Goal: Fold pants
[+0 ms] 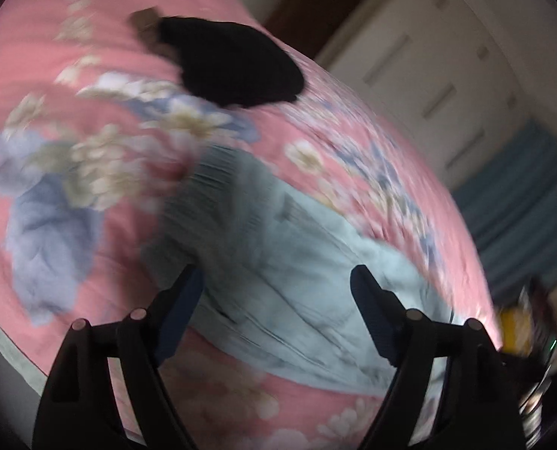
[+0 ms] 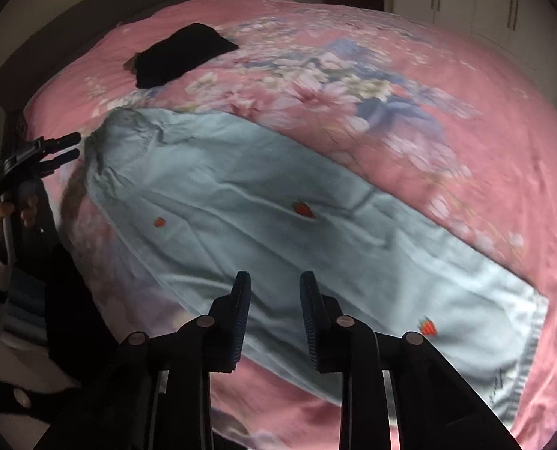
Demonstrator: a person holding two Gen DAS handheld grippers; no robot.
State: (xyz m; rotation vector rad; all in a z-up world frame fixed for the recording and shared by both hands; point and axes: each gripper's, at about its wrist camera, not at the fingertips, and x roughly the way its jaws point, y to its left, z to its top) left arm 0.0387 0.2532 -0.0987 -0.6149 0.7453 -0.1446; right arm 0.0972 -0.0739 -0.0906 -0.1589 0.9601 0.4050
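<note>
Light blue pants (image 2: 278, 202) with small red strawberry marks lie stretched out flat across a pink floral bedspread (image 2: 447, 86). My right gripper (image 2: 274, 285) hovers over the pants' near edge, open by a narrow gap with nothing between its fingers. My left gripper (image 2: 74, 146), held by a hand, points at the bunched end of the pants at the left. In the blurred left wrist view the left gripper (image 1: 274, 281) stands wide open above the pants (image 1: 278, 247), with no cloth pinched.
A folded black garment (image 2: 181, 60) lies farther up the bed, also visible as the black garment (image 1: 233, 60). White wardrobe doors (image 2: 496, 3) stand beyond the bed. A blue curtain (image 1: 522, 202) hangs at the right. A dark headboard (image 2: 91, 18) borders the far left.
</note>
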